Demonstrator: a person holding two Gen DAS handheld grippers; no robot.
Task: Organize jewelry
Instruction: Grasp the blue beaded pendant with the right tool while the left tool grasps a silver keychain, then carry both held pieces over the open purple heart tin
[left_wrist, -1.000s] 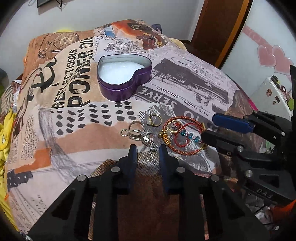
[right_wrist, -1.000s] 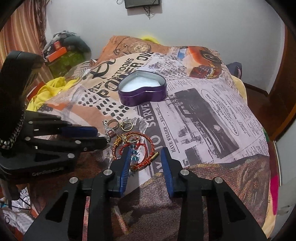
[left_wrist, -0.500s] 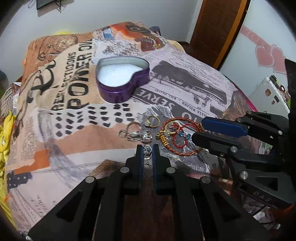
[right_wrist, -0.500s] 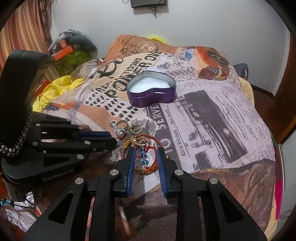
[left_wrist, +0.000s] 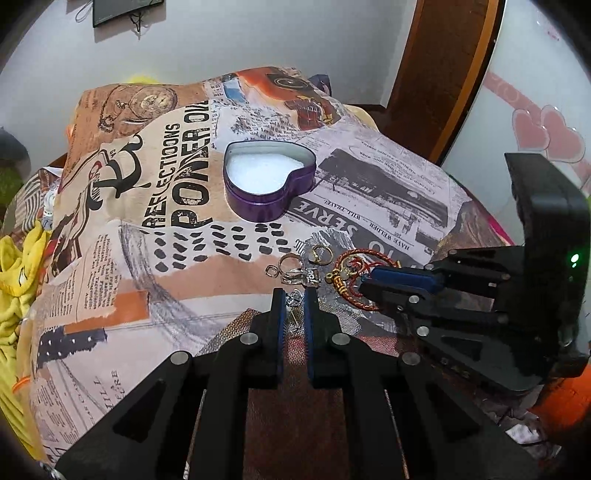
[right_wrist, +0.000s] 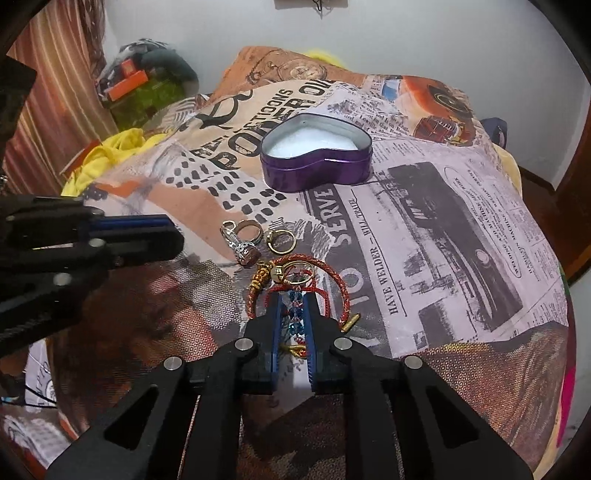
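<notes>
L gripper (left_wrist: 294, 295) nearly closed on silver earring (left_wrist: 295, 297); R gripper (right_wrist: 293, 301) nearly closed on blue bead string (right_wrist: 295, 317) inside red bracelet (right_wrist: 341, 284). Rings (right_wrist: 282, 240) just beyond, heart tin (right_wrist: 316, 155) far on blanket (right_wrist: 443, 229)

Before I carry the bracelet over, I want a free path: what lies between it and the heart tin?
In the right wrist view, only a gold ring on printed bedspread.

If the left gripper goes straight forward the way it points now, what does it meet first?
The left gripper, narrowed around a silver earring, would probably first meet the silver rings just ahead; the purple heart tin lies farther on.
</notes>
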